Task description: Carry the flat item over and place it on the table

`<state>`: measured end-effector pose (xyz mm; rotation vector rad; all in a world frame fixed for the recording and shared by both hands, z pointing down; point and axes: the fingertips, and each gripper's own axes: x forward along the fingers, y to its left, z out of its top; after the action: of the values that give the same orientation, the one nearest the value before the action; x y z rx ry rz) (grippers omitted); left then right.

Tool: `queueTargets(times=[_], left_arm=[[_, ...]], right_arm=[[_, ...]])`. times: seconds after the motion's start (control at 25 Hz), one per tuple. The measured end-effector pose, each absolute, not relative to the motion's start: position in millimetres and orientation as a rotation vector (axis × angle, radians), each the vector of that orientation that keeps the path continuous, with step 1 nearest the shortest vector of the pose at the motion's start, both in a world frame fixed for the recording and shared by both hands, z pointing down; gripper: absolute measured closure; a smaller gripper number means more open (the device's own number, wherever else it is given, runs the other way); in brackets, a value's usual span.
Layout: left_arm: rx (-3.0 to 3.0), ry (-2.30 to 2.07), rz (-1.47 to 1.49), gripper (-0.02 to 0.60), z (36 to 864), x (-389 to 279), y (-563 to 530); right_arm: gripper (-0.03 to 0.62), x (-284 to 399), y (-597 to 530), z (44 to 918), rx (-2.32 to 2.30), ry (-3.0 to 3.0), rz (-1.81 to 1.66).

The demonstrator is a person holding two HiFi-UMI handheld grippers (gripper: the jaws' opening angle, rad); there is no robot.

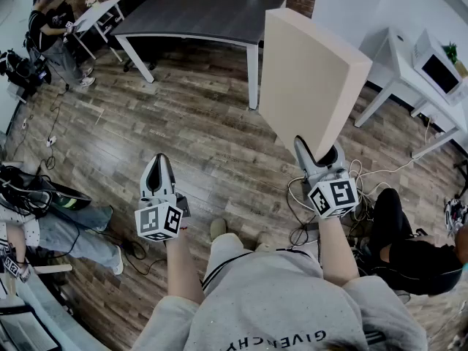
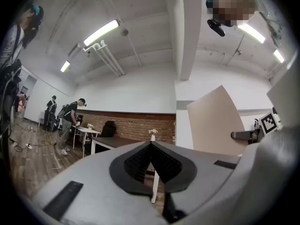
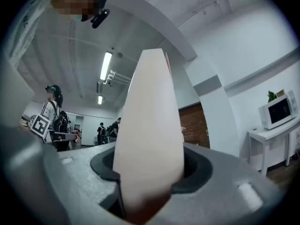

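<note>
right gripper (image 1: 319, 154) clamps the lower edge of the beige board (image 1: 311, 79), upright and aloft; left gripper (image 1: 159, 165) pinched together, empty; dark table (image 1: 197, 12) well ahead, so walk steadily, grip firmly, lower it flat.

We stand on a wood floor (image 1: 183, 130) of brown planks, with cables (image 1: 365, 170) lying loose across it at our right. Ahead of us a dark table (image 1: 205, 9) on white legs stands before a brick wall (image 2: 133, 123) with a small white table (image 1: 99, 12) to its left, and at the far right a white desk (image 1: 395, 57) carries a microwave (image 1: 437, 70) beside a plant (image 1: 451, 51). Above us, white walls meet a white ceiling (image 2: 140, 13) lit by tube lights (image 2: 101, 33).
</note>
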<state>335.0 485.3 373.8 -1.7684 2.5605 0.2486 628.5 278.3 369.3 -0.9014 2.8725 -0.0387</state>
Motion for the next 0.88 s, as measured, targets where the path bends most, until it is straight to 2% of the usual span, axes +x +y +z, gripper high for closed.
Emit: queueTargets(times=[0.6, 0.88], left_arm=[[-1.853, 2.500, 0.238, 0.583, 360, 388, 451], [-1.878, 2.501, 0.231, 0.583, 372, 370, 428]], right_arm=[[0.335, 662, 272, 369, -0.870, 2.862, -0.075], [0.332, 642, 262, 372, -0.822, 2.837, -0.109]])
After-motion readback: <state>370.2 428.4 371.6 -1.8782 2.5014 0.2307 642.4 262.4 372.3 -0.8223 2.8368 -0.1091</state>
